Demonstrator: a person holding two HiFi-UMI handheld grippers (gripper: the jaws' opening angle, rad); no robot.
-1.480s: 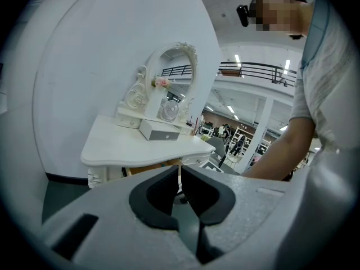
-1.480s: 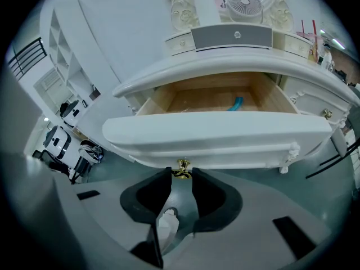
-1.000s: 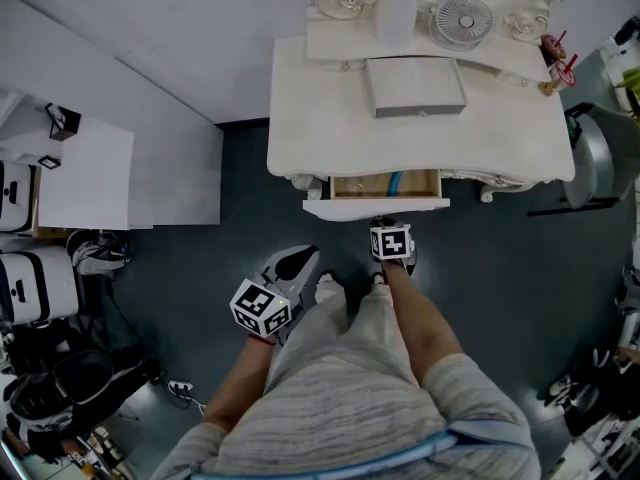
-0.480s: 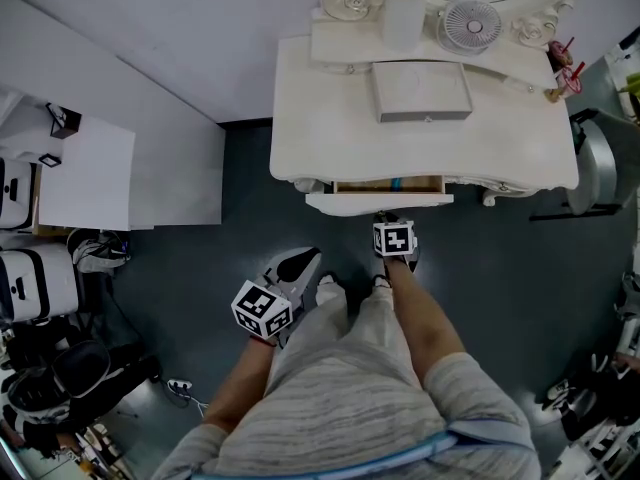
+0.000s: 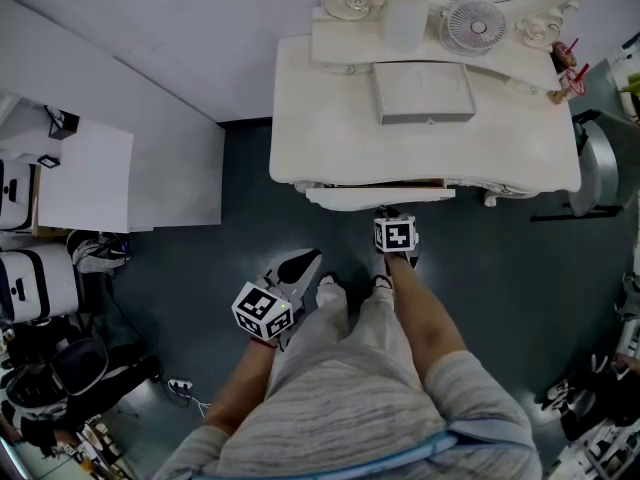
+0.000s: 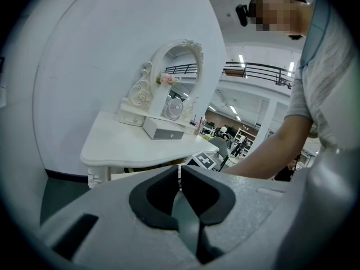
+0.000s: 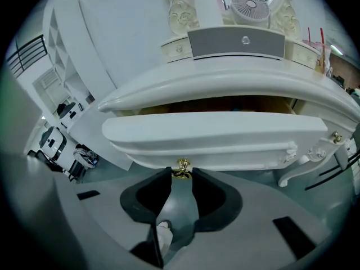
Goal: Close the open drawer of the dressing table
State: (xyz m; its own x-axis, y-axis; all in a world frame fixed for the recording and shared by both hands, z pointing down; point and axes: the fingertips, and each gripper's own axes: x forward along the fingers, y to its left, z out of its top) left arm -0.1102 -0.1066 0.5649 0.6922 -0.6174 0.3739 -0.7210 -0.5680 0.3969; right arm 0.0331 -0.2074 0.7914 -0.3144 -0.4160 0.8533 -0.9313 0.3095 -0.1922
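The drawer (image 5: 380, 197) has gone in since a second ago. Then it stood pulled out with its wooden inside showing; now only a thin strip of wood shows above its front. The right gripper (image 5: 386, 214) has moved forward with it, toward the table. The left gripper (image 5: 298, 262) has kept its place.

In the head view the left gripper hangs low by the person's leg, at about 7 o'clock from the right one. Its jaws are pressed together with nothing between them. Each gripper's cube bears black-and-white square markers.

The right gripper's jaws are drawn in narrow and clamped on the small gold knob (image 7: 182, 165) at the middle of the drawer front. The drawer lies at 12 o'clock from this gripper. It is white, with a moulded, gently curved front, and sits just under the edge of the dressing table (image 5: 320, 118), nearly flush.

Farther back on the tabletop lies a grey box (image 5: 424, 92). Beyond it, at 1 o'clock, stands a small round fan (image 5: 477, 26) before the carved mirror (image 6: 180, 66).
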